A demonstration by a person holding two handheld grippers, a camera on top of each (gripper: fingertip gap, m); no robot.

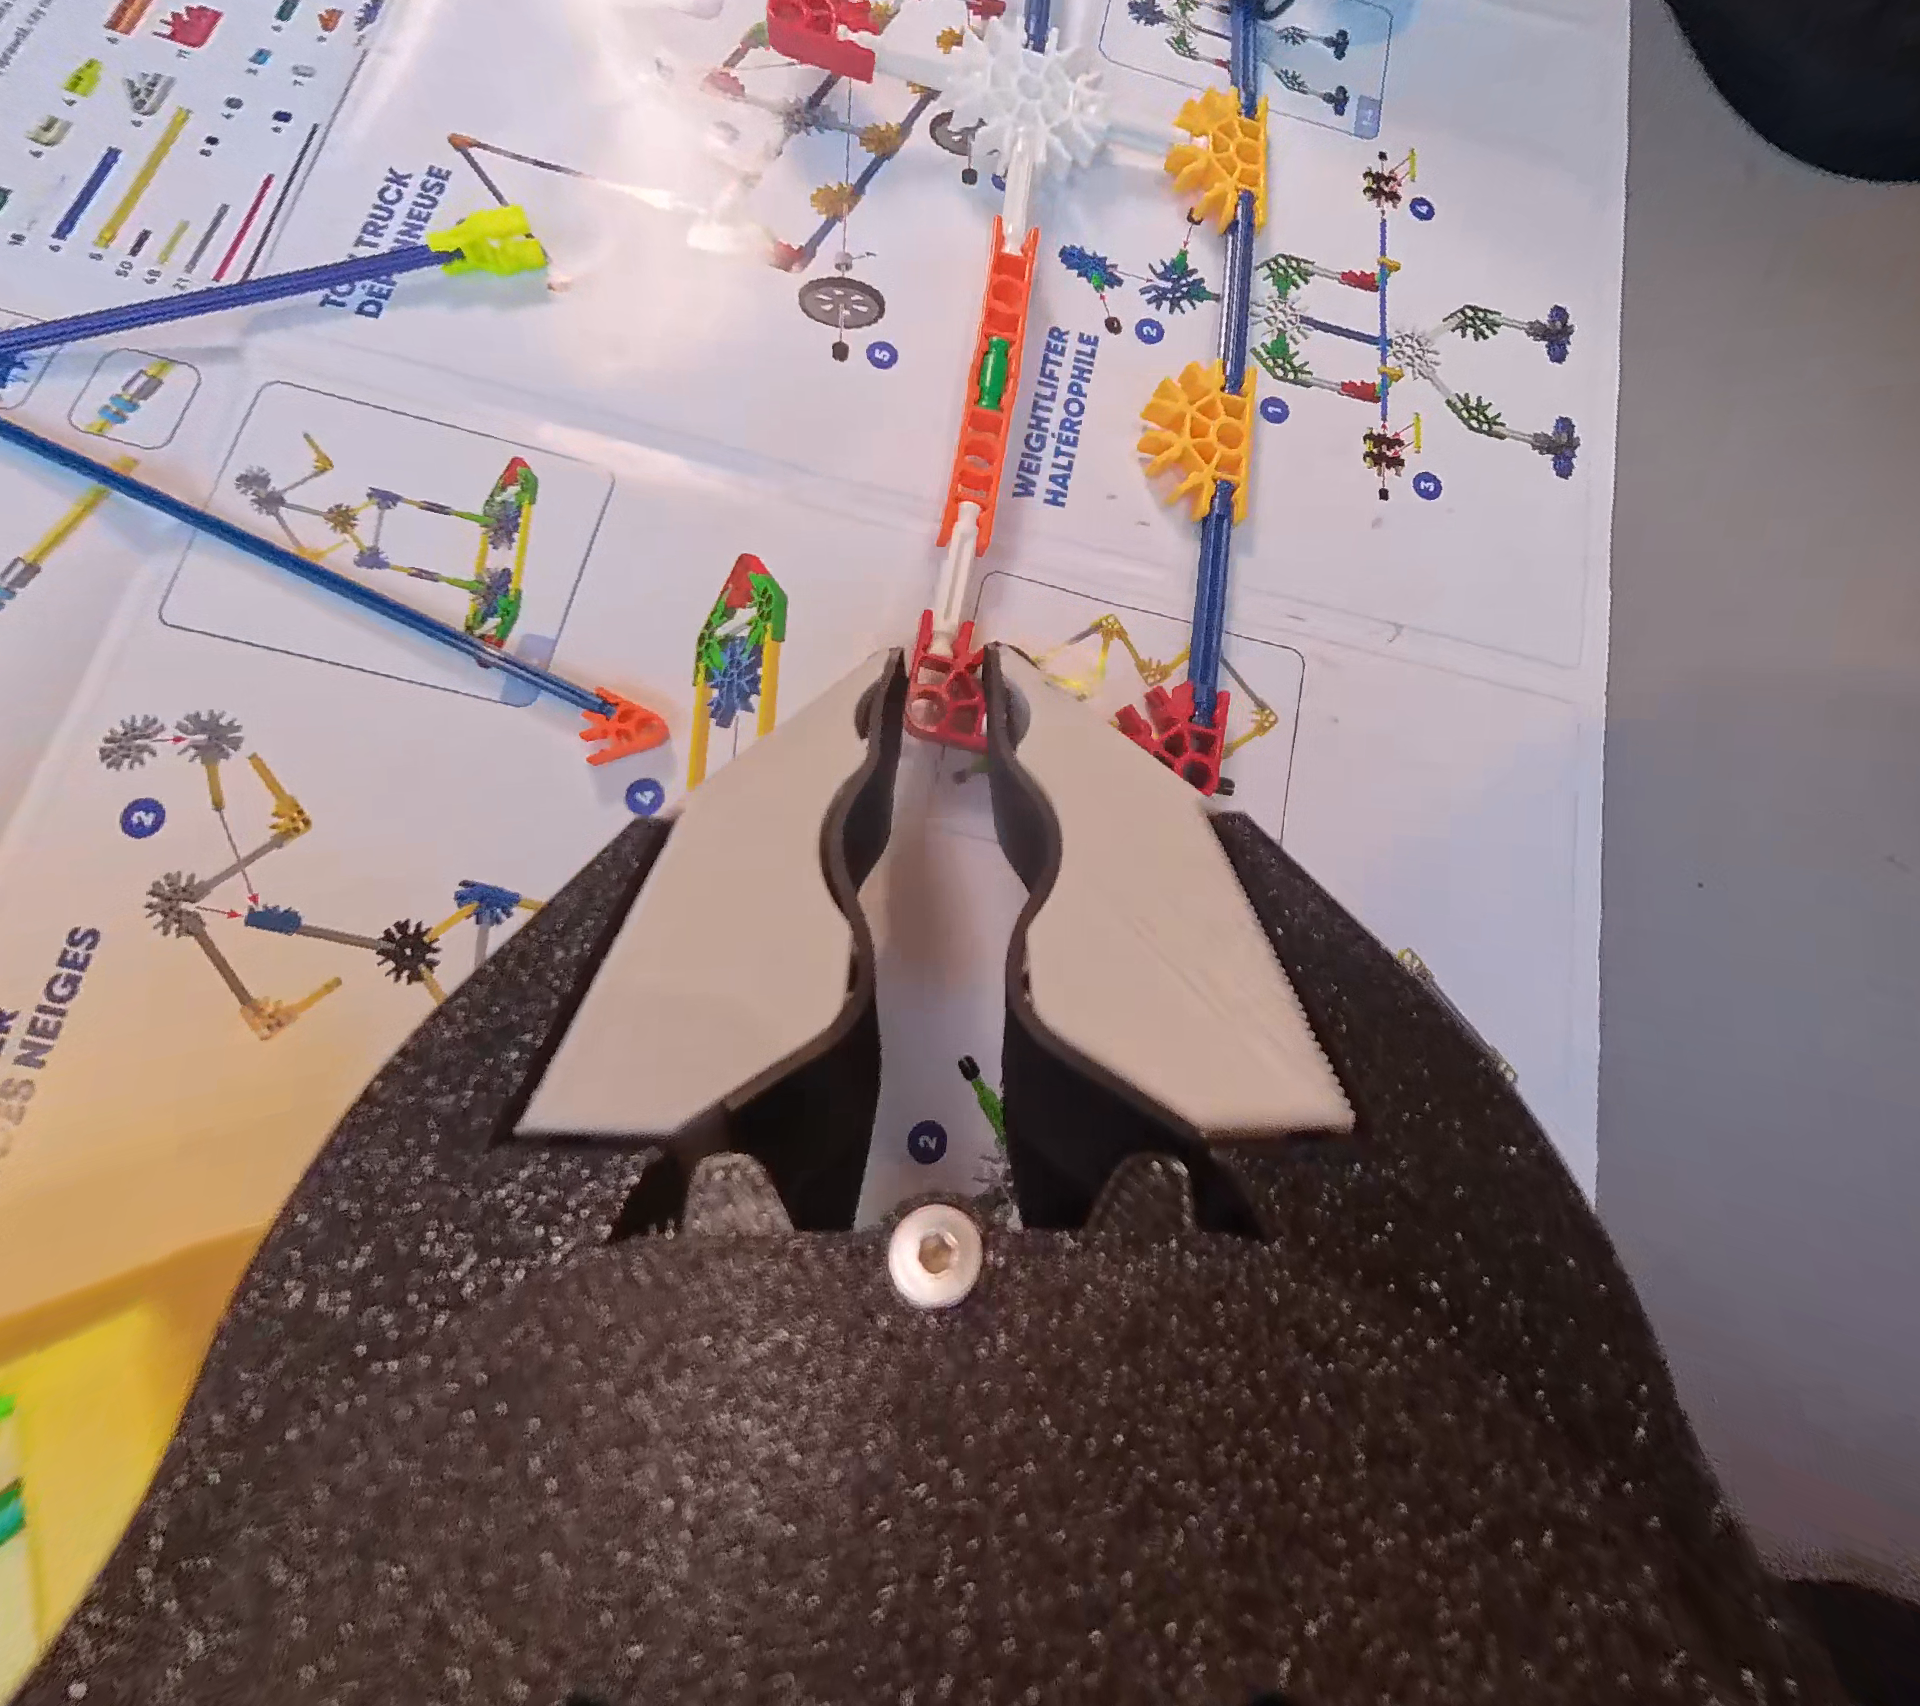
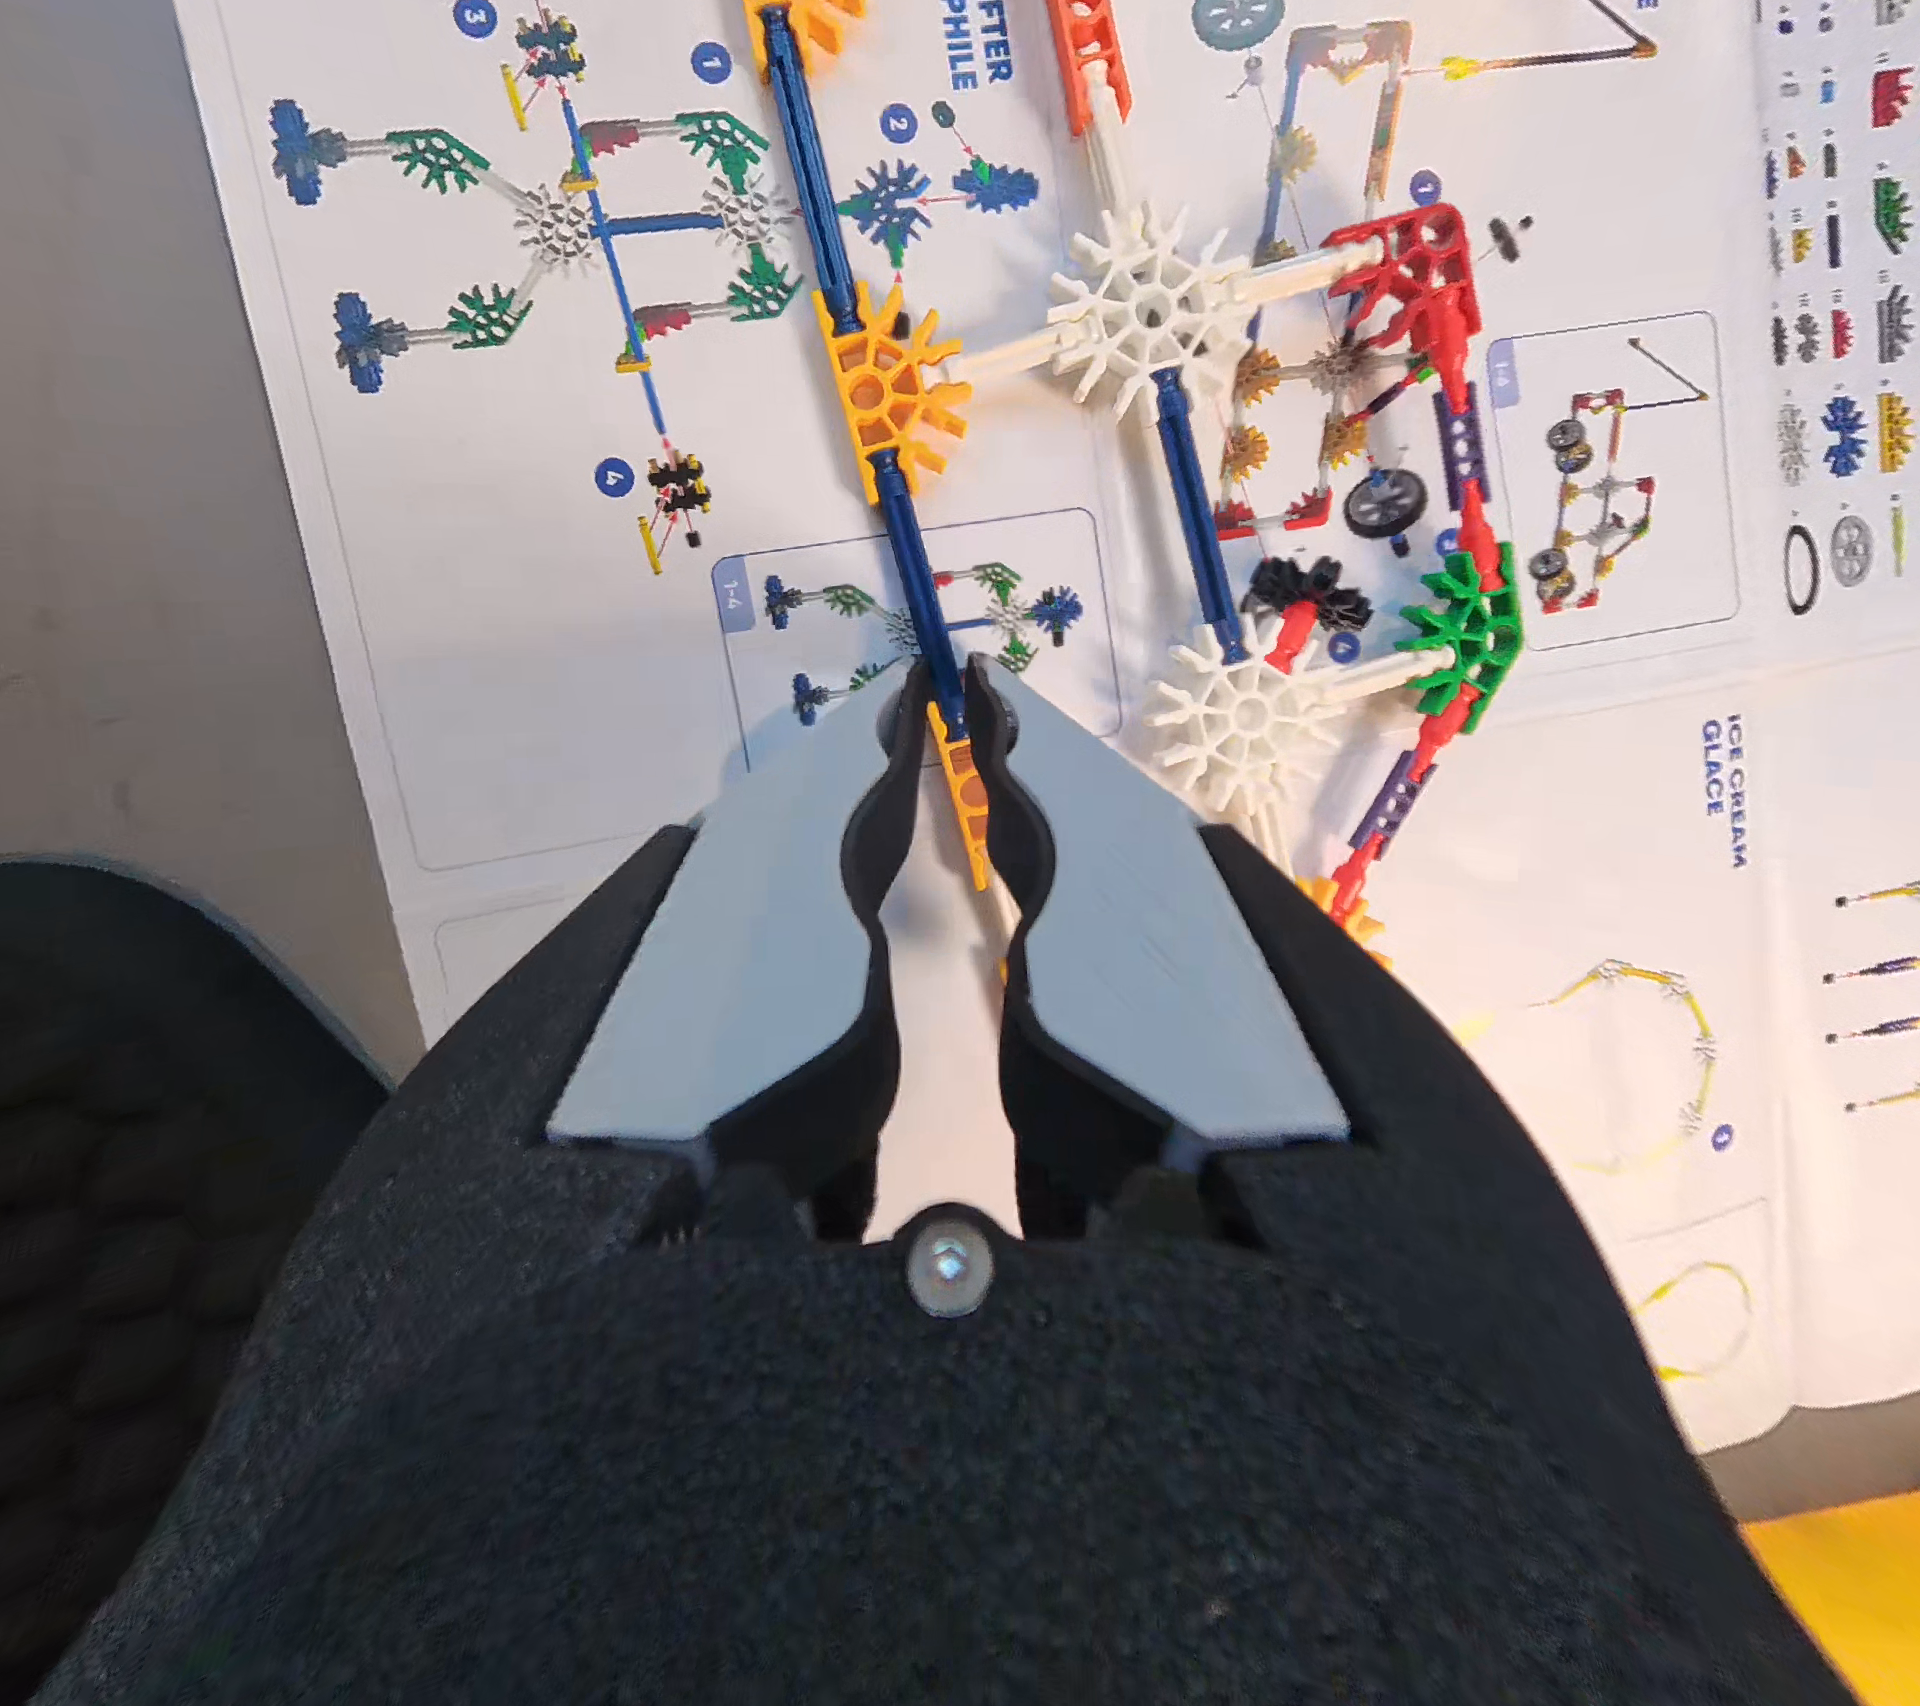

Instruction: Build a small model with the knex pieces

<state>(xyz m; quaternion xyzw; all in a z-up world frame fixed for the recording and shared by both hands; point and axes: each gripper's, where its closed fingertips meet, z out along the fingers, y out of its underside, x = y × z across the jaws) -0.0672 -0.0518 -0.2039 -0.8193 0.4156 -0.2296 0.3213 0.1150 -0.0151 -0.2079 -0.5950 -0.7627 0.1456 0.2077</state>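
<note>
My left gripper (image 1: pixel 940 664) clamped a red connector (image 1: pixel 945 692), its white rod (image 1: pixel 961 560) pointing straight ahead; my right gripper (image 2: pixel 948 677) gripped a blue rod (image 2: pixel 920 565), likewise ahead.

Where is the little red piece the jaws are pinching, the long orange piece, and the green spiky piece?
red connector (image 1: pixel 945 688): left wrist view, its middle, between the jaws.
orange piece (image 1: pixel 992 383): left wrist view, middle of its length.
green connector (image 2: pixel 1460 626): right wrist view, its fan-shaped body.

Left claw (image 1: pixel 943 688): fingers nearly closed, tips clamped on a small part (red). Right claw (image 2: pixel 948 695): fingers nearly closed, tips pinching a thin part. Both point forward and down.
</note>
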